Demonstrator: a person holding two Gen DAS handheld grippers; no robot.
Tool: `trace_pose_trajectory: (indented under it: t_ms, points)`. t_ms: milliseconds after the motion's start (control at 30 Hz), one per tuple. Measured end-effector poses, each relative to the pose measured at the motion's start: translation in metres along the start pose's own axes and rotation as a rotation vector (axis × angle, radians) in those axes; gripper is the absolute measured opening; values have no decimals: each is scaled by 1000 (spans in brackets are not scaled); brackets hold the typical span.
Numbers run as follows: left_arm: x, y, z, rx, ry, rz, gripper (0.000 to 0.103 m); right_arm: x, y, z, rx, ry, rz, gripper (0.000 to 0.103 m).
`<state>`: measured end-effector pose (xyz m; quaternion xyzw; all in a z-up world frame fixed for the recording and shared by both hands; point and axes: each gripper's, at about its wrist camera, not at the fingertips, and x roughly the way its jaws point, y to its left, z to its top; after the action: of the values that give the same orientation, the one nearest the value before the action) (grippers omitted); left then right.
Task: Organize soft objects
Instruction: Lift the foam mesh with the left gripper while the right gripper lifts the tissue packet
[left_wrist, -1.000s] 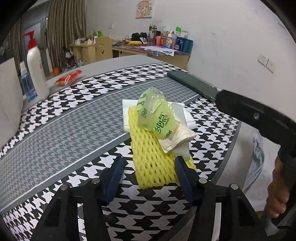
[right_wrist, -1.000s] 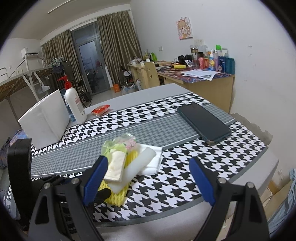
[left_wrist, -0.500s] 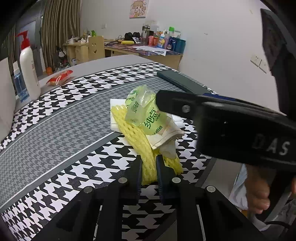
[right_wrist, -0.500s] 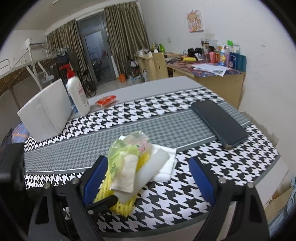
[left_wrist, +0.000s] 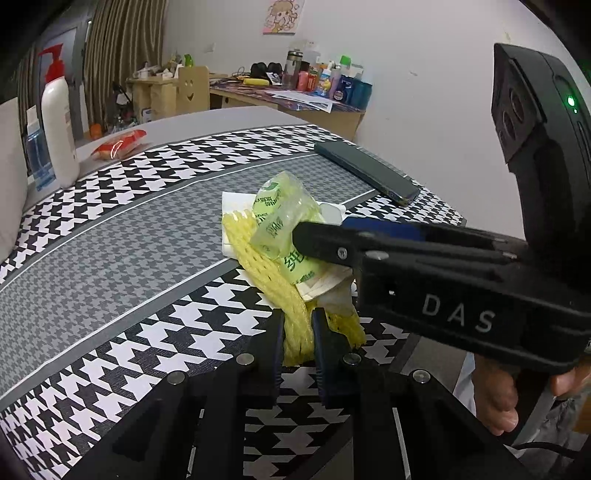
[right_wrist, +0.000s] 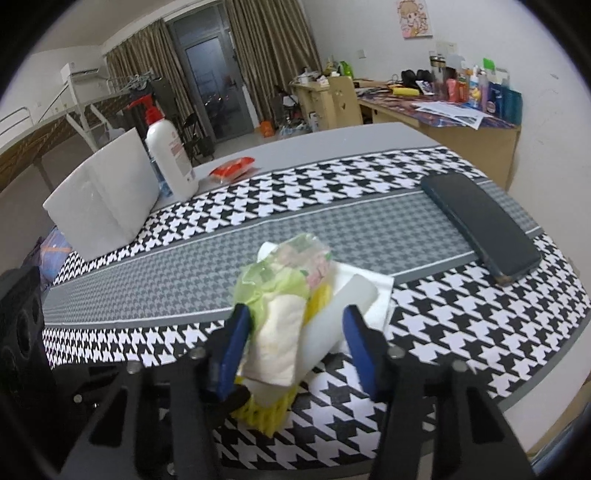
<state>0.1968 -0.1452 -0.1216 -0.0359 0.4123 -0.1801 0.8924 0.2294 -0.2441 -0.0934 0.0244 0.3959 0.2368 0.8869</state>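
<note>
Yellow foam net (left_wrist: 295, 314): now pinched at its near end by my left gripper (left_wrist: 298, 334), which a second ago stood open around it. Green tissue pack (right_wrist: 280, 291), white foam piece (right_wrist: 332, 325): stacked on the net, on the houndstooth cloth (left_wrist: 129, 266) near the table's edge. My right gripper (right_wrist: 295, 343): jaws just been closing, bracketing the stack; contact I cannot confirm. Judgement: bundle pickup is under way.

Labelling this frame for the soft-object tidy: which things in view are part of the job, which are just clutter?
In the job:
- yellow foam net, pinched in left tongs
- green plastic bag
- white foam piece
- right tongs, closing around the pile

Lying about:
- phone
- lotion pump bottle
- red packet
- white box
</note>
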Motion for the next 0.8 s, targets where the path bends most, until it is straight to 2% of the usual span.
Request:
trace_pose_trajectory:
  t_ms: [100,133,167,233,467,800]
  points:
    - [-1,0,1,-5,1,-4,16,0,1,0,-3,5,9,35]
    - [-2,1,1,-7,2,-6,16,0,1,0,3,5,24,26]
    - [-1,0,1,-9,3,-8,16,-1,0,1,11,6,44,21]
    - [-3,2,1,-17,5,-15,16,-5,-4,2,35,0,76,17]
    - [-14,5,-2,-15,-6,-14,12,-30,-11,3,85,-64,94,16]
    - [-43,5,-7,6,-69,2,11,-53,-6,0,73,-124,49,16]
